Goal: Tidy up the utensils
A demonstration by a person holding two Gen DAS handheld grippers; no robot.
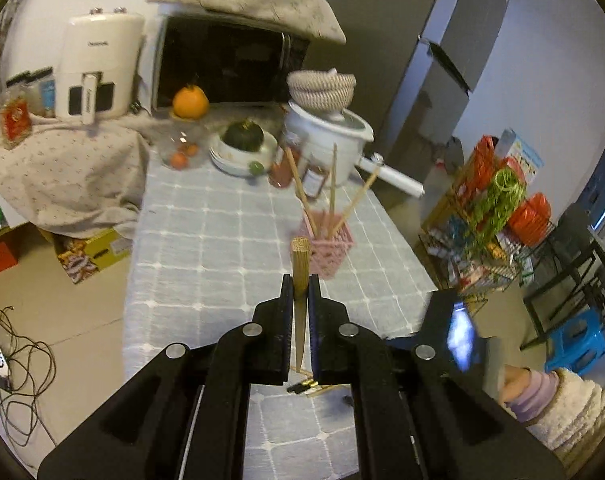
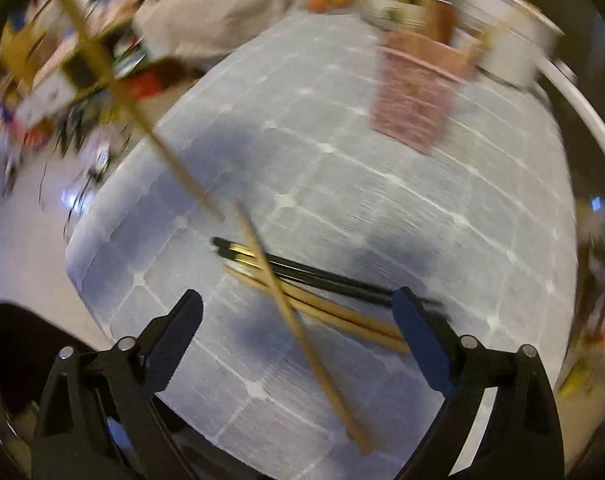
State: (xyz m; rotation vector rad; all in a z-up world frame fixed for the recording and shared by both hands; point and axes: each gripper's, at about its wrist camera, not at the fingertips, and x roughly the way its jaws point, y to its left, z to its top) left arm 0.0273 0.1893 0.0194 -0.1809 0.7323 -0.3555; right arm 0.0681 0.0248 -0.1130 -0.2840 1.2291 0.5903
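- The left gripper has its jaws clamped on a wooden chopstick; its long axis runs along the fingers, square blunt end pointing toward the pink basket, thin tip back toward the camera
- The chopstick is light wood, tapering
- Three wooden chopsticks stand splayed in the basket on the table
- The right gripper hangs above the table with jaws wide, over loose wooden chopsticks crossed on a black pair
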